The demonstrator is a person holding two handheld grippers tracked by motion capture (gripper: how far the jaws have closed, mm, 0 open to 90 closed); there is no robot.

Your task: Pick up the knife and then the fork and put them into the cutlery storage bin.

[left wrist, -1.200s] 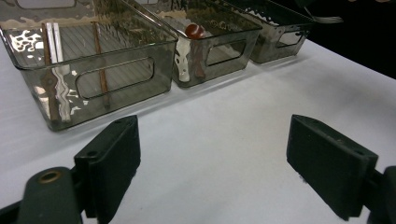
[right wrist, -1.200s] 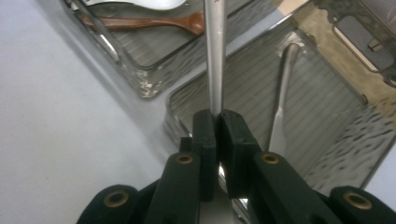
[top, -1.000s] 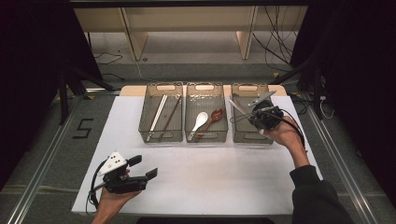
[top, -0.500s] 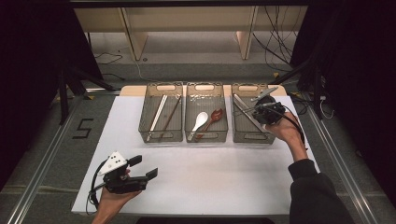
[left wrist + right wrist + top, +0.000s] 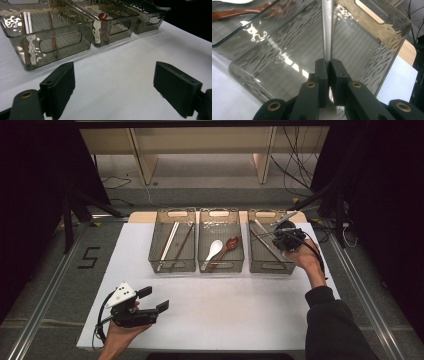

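The metal utensil point(image 5: 327, 27), a slim silver handle whose working end I cannot make out, is pinched between the pressed-together jaws of the right gripper point(image 5: 327, 62). In the right gripper view it runs straight up from the pads over the floor of the smoky plastic bin below. From the high view that is the right-hand bin point(image 5: 256, 262) of three standing in a row along the far edge of the white table point(image 5: 240, 310), and the right gripper point(image 5: 286, 238) hangs over its right side with the utensil's tip point(image 5: 286, 216) pointing toward the table's far right corner. More silver cutlery point(image 5: 265, 242) already lies slantwise on that bin's floor.

Compared with a second ago, the right hand has slid a little to the right and lower over the bin, with the grip unchanged. I judge this as the last of a placing move: the piece is over the correct bin, and what remains is to lower it and let go.

The middle bin point(image 5: 221, 265) holds a white spoon point(image 5: 215, 249) and a reddish-brown wooden spoon point(image 5: 227, 247); the left bin point(image 5: 172, 266) holds chopsticks point(image 5: 170, 242). Near the table's front left corner, the left gripper point(image 5: 150, 301) is held just above the surface, its jaws spread wide on nothing, in the same place as before.
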